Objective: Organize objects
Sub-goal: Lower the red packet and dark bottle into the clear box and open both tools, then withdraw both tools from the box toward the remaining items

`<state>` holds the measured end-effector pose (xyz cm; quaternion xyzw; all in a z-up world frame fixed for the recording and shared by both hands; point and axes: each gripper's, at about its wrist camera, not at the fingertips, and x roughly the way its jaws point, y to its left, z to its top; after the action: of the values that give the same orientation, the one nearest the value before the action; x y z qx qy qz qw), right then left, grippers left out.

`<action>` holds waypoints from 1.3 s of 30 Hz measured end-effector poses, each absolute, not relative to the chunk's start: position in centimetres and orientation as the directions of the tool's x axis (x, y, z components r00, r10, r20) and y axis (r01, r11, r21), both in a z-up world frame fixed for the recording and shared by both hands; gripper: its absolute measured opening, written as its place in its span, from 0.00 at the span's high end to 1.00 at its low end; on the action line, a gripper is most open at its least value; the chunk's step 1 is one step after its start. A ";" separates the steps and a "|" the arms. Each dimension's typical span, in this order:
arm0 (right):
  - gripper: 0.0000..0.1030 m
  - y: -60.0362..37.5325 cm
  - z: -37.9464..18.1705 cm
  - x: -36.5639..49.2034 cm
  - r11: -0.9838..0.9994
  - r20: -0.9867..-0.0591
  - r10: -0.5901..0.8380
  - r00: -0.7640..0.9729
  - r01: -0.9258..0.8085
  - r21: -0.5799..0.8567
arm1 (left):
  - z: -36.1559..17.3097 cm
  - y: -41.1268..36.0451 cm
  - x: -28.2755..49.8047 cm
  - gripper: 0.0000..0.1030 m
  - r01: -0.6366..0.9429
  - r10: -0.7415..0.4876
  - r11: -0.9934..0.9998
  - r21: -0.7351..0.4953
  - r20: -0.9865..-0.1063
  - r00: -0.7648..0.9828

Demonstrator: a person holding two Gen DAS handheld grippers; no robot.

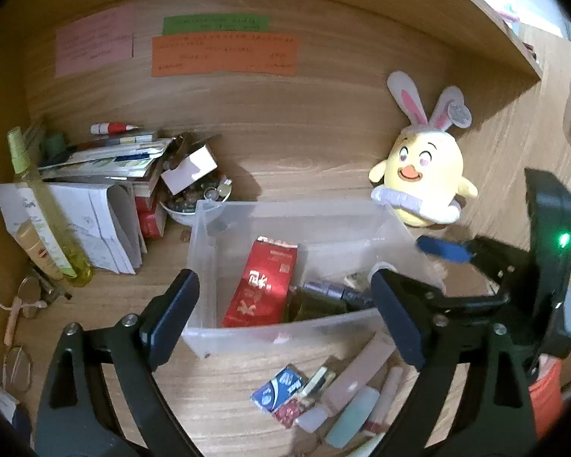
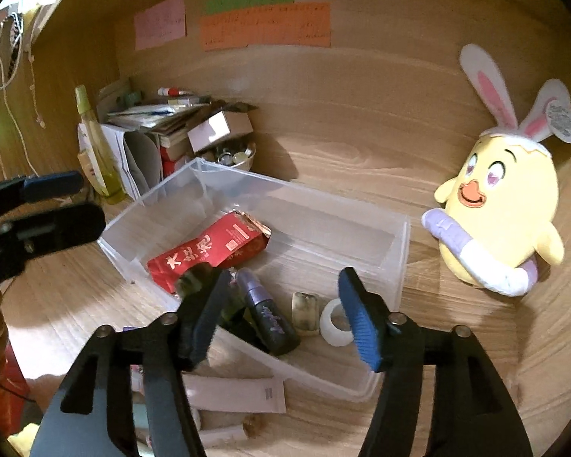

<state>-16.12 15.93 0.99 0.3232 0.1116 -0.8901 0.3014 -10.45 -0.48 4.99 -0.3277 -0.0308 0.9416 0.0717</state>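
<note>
A clear plastic bin [image 1: 209, 243] [image 2: 396, 251] stands on the wooden desk. In it lie a red packet [image 1: 260, 285] [image 2: 209, 255], a dark purple bottle [image 2: 268, 316], a small clear case [image 2: 304, 312] and a white ring [image 2: 337, 329]. My left gripper [image 1: 285, 316] is open and empty over the bin's near wall. My right gripper [image 2: 279, 320] is open and empty above the bin's near corner; it also shows in the left wrist view [image 1: 443, 249]. Loose items lie in front of the bin: a blue card pack [image 1: 278, 384], tubes [image 1: 356, 411] and a white tube [image 2: 240, 392].
A yellow plush chick with rabbit ears [image 1: 424, 179] [image 2: 502, 217] sits right of the bin. A pile of books and papers [image 1: 106, 190], a green spray bottle [image 1: 42, 205] and a bowl of small items [image 1: 194, 198] stand at the left. Glasses [image 1: 23, 327] lie near the left edge.
</note>
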 end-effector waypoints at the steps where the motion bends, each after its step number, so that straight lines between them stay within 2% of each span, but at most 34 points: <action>1: 0.33 16.2 1.1 -15.9 -0.796 -0.636 -0.466 -0.615 0.606 -0.002 | 4.9 -0.5 -10.1 0.09 -0.113 0.149 -0.989 -0.097 -0.613 -0.776; 15: 0.26 18.3 1.0 -13.0 -0.800 -0.623 -0.477 -0.620 0.600 0.015 | 0.8 -1.7 -8.3 0.08 -0.083 0.103 -0.995 -0.063 -0.695 -0.711; 24: 0.26 18.1 -2.2 -10.7 -0.781 -0.682 -0.476 -0.555 0.623 0.038 | -2.8 -2.7 -7.1 0.08 -0.063 0.107 -0.994 -0.087 -0.763 -0.638; 39: 0.26 17.0 -7.0 -8.1 -0.772 -0.773 -0.436 -0.460 0.633 0.058 | -4.9 -1.2 -2.0 0.08 -0.105 0.130 -0.991 -0.084 -0.795 -0.592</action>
<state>-8.14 17.04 -6.98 0.4125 0.1195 -0.8461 0.3158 -1.95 -1.19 -4.90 -0.4468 -0.0141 0.8921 0.0660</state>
